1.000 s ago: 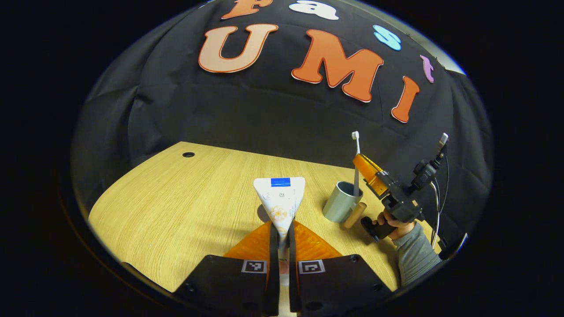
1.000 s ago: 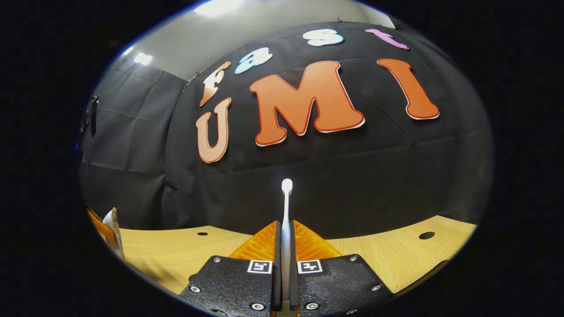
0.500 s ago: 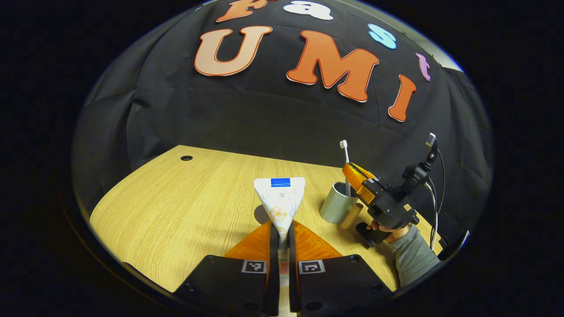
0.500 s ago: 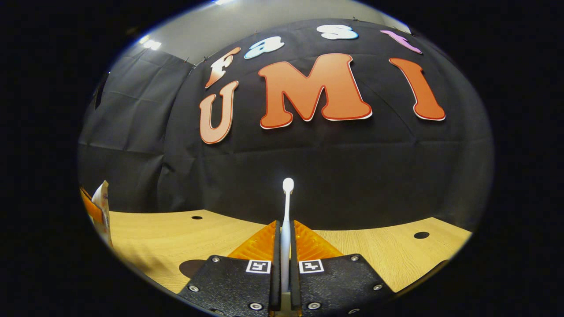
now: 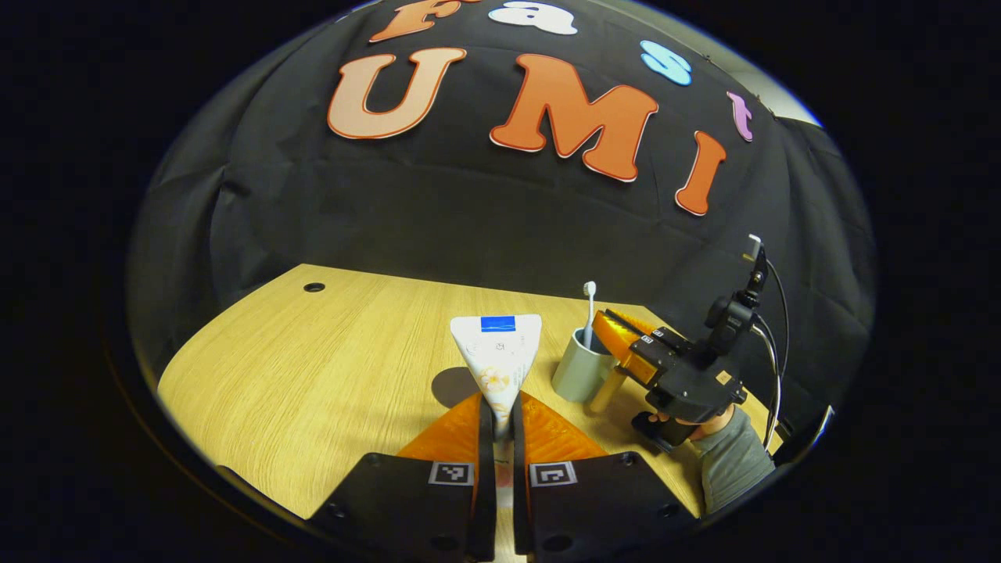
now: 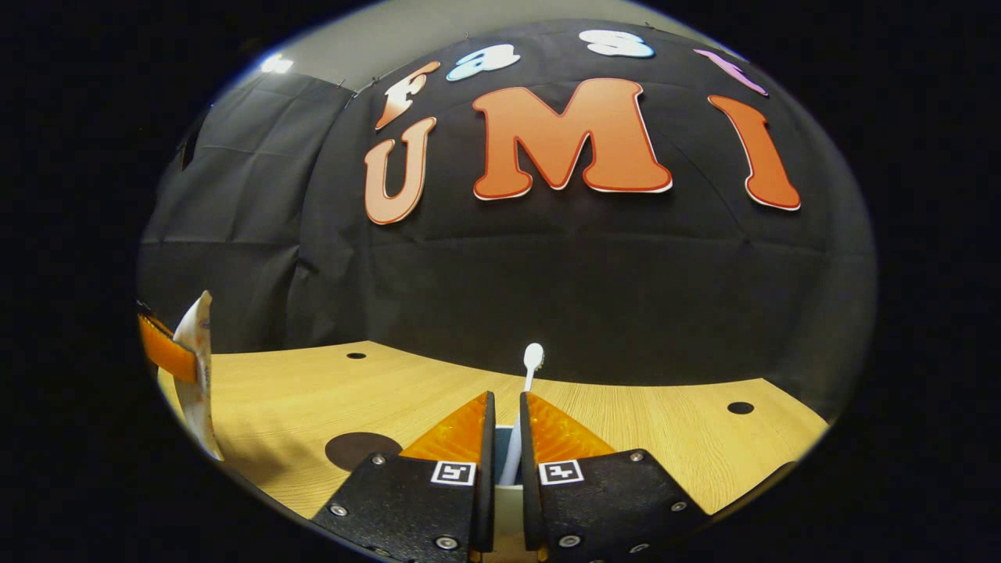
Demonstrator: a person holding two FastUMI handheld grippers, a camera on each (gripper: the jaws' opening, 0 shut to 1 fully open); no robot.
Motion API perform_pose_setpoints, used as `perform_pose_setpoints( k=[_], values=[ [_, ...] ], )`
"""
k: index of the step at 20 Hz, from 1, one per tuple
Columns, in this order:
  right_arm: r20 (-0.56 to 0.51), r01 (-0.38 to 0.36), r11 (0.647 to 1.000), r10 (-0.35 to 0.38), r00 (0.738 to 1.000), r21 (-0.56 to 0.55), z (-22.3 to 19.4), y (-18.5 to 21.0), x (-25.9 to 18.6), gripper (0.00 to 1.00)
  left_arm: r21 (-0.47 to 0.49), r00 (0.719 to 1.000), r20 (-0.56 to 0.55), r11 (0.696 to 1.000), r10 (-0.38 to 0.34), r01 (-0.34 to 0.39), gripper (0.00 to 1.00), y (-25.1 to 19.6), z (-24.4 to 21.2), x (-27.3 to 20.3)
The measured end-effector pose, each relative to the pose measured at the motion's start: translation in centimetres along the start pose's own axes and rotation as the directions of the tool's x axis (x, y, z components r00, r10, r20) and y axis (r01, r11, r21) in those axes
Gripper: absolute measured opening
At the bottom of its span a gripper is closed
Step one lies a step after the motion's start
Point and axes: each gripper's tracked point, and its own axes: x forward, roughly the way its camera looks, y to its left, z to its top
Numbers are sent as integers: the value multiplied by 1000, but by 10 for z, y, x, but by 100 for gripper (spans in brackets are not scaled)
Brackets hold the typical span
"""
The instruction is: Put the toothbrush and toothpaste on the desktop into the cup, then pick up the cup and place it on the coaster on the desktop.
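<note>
So the left hand-held gripper (image 5: 500, 414) has its fingers pinched tight on the toothpaste (image 5: 497, 353), holding the tube up off the tabletop (image 5: 313, 375) with the wide flat end pointing away from the camera. Over near the right edge of the tabletop, the right hand-held gripper (image 5: 606, 328) sits right at the cup (image 5: 577, 369), held by a hand (image 5: 704, 426) in a grey sleeve. The toothbrush (image 5: 588, 313) stands in the cup, bristle head up. In the right gripper view the handle runs between the fingers with a slim gap showing, so honestly I can't tell if they press on it or have let go. The cup rim shows just below those fingers. A dark round coaster (image 6: 361, 449) lies flat on the tabletop, left of them and clear of the cup.
</note>
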Motion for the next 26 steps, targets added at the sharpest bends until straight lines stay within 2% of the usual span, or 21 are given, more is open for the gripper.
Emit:
perform_pose_setpoints(
  k=[3, 5, 6, 8, 14, 22, 24, 25, 26],
  values=[
    [-18, -33, 999, 33, 999, -13, 3, 9, -13, 23, 0, 1000, 12, 1000, -27, 27, 12, -12, 6, 12],
    [-12, -55, 998, 55, 998, -18, 10, 14, -23, 37, 3, 999, 9, 999, -53, 53, 12, -25, 7, 16],
    [-8, -55, 998, 55, 998, -22, 13, 12, -27, 45, 8, 998, 22, 998, -58, 57, 12, -29, 11, 18],
    [4, -42, 999, 42, 999, -25, 20, 6, -37, 53, 22, 997, 42, 997, -72, 71, 12, -37, 20, 25],
    [42, -10, 1000, 10, 999, -4, 34, -15, -74, 71, 46, 987, 100, 991, -129, 125, 12, -60, 41, 49],
    [33, 25, 1000, -25, 999, -8, 30, -35, -111, 78, 68, 957, 193, 976, -215, 205, 12, -99, 67, 80],
    [29, 29, 1000, -29, 999, -6, 28, -38, -118, 74, 77, 946, 222, 972, -235, 223, 12, -108, 73, 88],
    [29, 31, 1000, -31, 999, -6, 28, -39, -121, 78, 97, 942, 229, 969, -245, 228, 12, -113, 76, 93],
    [27, 31, 1000, -31, 999, -2, 27, -40, -123, 78, 111, 940, 240, 968, -244, 224, 12, -116, 77, 97]
  ],
)
